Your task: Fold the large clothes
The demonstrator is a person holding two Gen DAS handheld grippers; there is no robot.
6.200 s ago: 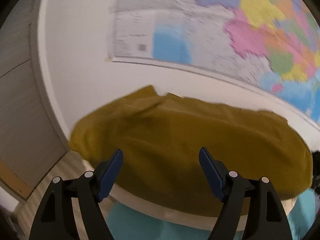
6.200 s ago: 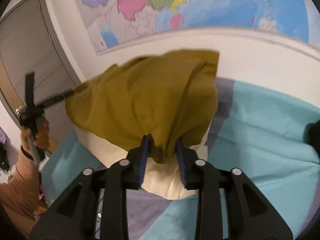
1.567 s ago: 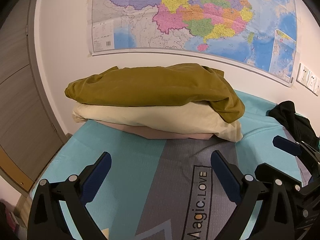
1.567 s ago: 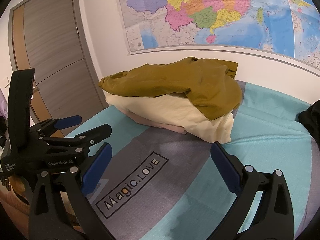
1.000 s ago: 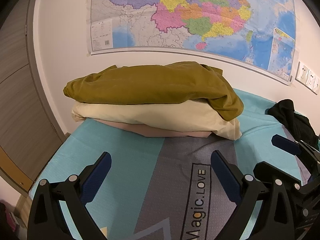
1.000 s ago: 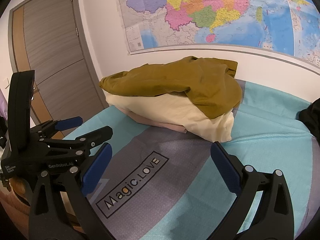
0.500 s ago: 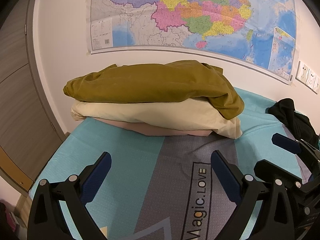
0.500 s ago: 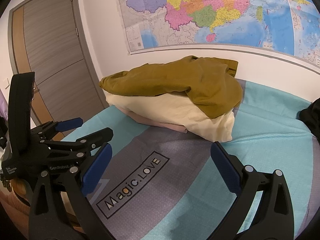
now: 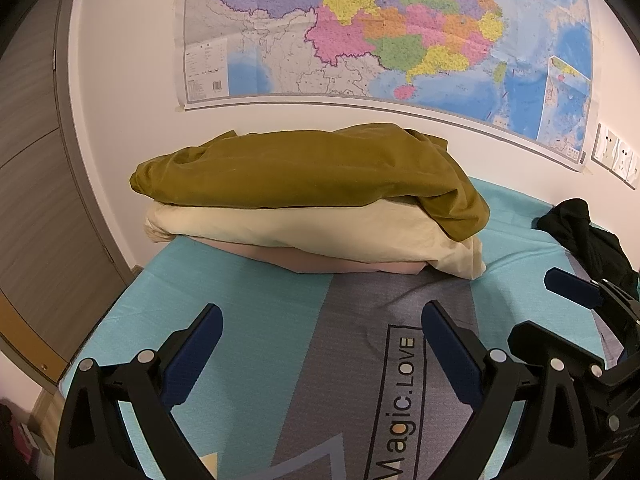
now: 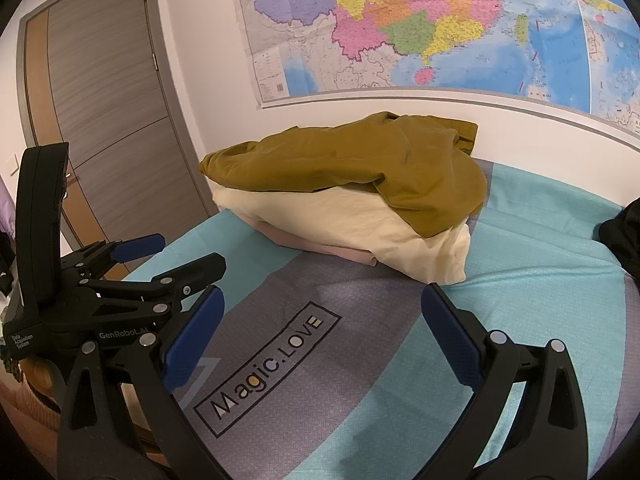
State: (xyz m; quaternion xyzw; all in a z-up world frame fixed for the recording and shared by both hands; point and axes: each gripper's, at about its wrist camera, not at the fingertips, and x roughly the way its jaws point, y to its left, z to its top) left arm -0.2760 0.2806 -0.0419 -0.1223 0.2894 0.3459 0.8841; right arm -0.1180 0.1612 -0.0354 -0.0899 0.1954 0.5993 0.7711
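A folded olive-brown garment (image 9: 304, 172) (image 10: 360, 164) lies on top of a stack at the far end of the bed, over a cream garment (image 9: 320, 232) (image 10: 360, 224) and a pink one (image 9: 340, 264) (image 10: 320, 250). My left gripper (image 9: 320, 324) is open over the bed sheet, well short of the stack, with nothing between its fingers. My right gripper (image 10: 320, 312) is open too, also empty and held back from the stack. Each gripper shows at the edge of the other's view.
A teal and grey sheet (image 9: 248, 320) (image 10: 520, 280) printed "Magic.LOVE" covers the bed. A crumpled black garment (image 9: 588, 236) (image 10: 624, 232) lies at the right. A map (image 9: 380, 28) hangs on the wall behind the stack, and a grey door (image 10: 100, 100) stands at the left.
Six seconds ago my right gripper was shut on the olive garment over the stack. Both grippers now stand open and drawn back. In the last second nothing has moved noticeably.
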